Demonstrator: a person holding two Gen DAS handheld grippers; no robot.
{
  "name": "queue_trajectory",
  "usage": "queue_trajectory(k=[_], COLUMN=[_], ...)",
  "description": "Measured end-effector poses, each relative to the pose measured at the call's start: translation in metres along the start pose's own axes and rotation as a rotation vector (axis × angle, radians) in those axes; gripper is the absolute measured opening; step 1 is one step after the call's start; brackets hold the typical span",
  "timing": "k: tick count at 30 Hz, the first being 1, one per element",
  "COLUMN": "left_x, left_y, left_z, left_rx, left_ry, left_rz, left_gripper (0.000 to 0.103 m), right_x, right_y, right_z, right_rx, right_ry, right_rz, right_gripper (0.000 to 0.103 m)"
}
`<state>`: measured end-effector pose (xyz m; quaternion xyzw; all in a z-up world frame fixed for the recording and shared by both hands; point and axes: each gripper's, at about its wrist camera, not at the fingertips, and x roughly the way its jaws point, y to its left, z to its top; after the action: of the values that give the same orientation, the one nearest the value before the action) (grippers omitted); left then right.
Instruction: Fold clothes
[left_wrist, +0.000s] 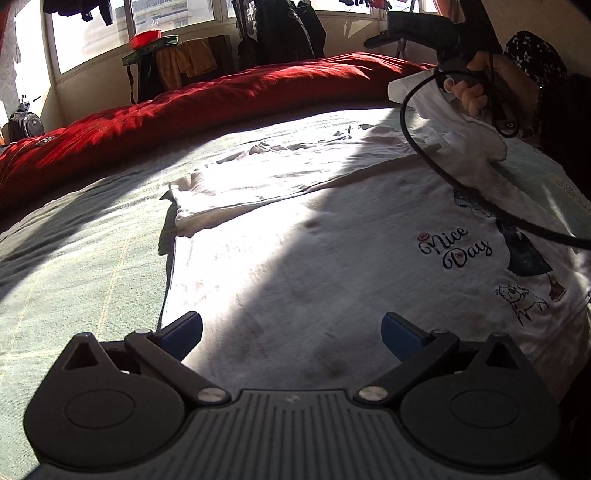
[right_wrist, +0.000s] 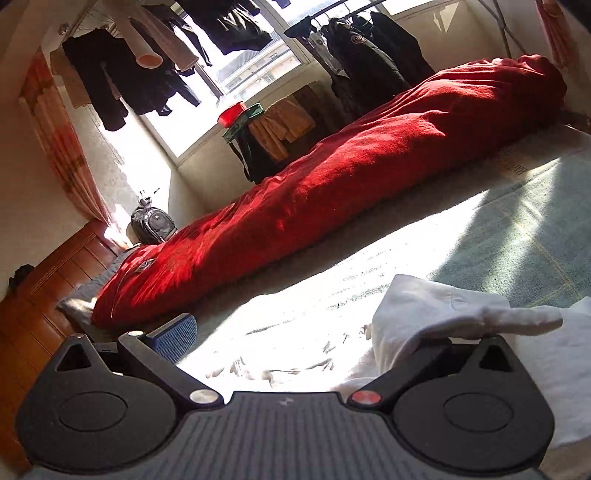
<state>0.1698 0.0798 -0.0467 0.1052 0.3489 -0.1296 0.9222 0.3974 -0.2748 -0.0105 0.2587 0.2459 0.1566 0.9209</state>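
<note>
Garment: white cotton printed T-shirt (left_wrist: 332, 258), flat, centre frame.
Left gripper (left_wrist: 291, 332): blue ribbed pads spread wide, empty.
Right gripper (right_wrist: 295, 332): spread; cloth draped over one finger, grip unclear.

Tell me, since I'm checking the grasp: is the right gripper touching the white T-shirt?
Touching. In the right wrist view a fold of the white T-shirt lies draped over one finger of the right gripper, hiding its pad.

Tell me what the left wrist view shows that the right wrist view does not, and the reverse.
Only the left wrist view shows the shirt's "Nice Day" print and the hand holding the right gripper. Only the right wrist view shows the wooden dresser and the curtain. Both show the red blanket, backpack and window.
</note>
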Motion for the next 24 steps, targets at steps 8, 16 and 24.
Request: queue_trajectory(k=[8,16,24], left_x=[-0.005,-0.011,-0.013], left_y=[0.006,0.014,0.017], left_z=[-0.01,-0.016,-0.022], left_rx=[-0.046,-0.094,-0.11], left_ry=[0.021,0.028,0.034], left_rz=[-0.003,0.009,0.014], left_gripper=[0.102,0.102,0.102], right_x=[0.03,0.057,0.075], right_y=[0.039,0.072,0.102], right_z=[-0.008,-0.03,-0.049], right_rx=[-0.011,-0.054,-0.107], right_ry=[0.017,0.042,0.084], right_rz=[0.059,0.083,0.128], right_gripper=[0.103,0.103,0.103])
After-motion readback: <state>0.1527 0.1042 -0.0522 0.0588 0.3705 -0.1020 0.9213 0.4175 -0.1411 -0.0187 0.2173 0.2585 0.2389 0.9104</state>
